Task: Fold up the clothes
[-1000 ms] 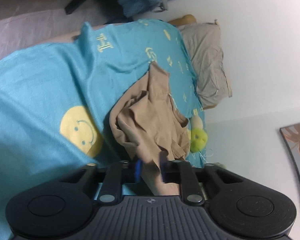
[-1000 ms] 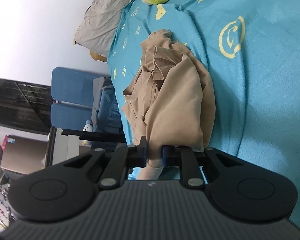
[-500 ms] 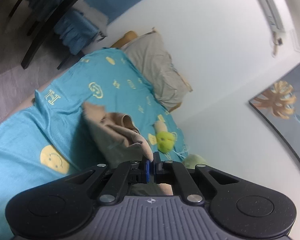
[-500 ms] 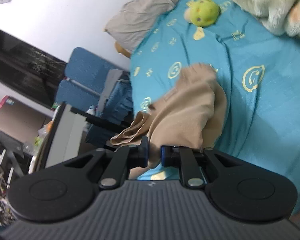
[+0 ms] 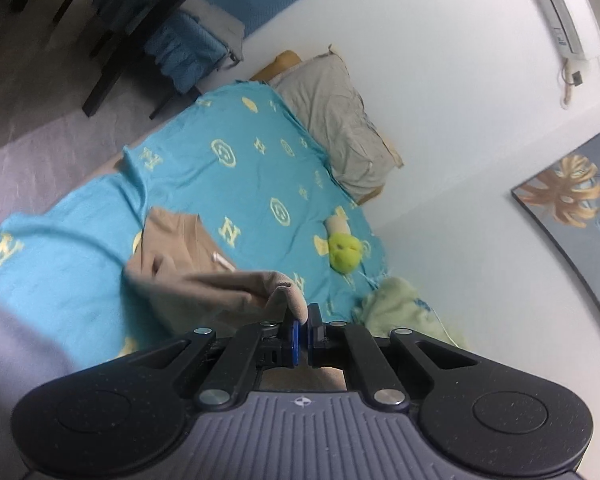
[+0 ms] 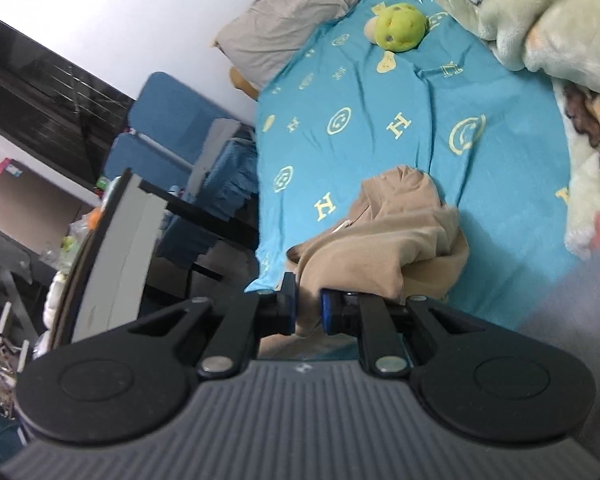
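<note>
A tan garment [image 5: 188, 276] hangs stretched above the turquoise bed sheet [image 5: 236, 168], its far end still resting on the bed. My left gripper [image 5: 303, 320] is shut on one bunched edge of it. In the right wrist view the same tan garment [image 6: 388, 236] drapes from my right gripper [image 6: 306, 304], whose jaws stand a little apart with a fold of cloth pinched between them. Both grippers are lifted above the bed at its near edge.
A grey pillow [image 5: 340, 120] and a green plush toy [image 5: 344, 254] lie at the bed's far end. A pale fleece blanket [image 6: 540, 16] is heaped on the right. A blue chair [image 6: 160, 120] and dark table [image 6: 112, 240] stand beside the bed. A person's grey sleeve [image 5: 16, 336] shows.
Both grippers have risen and pulled back from the bed, lifting the tan garment and drawing it out from a crumpled heap into a stretched drape.
</note>
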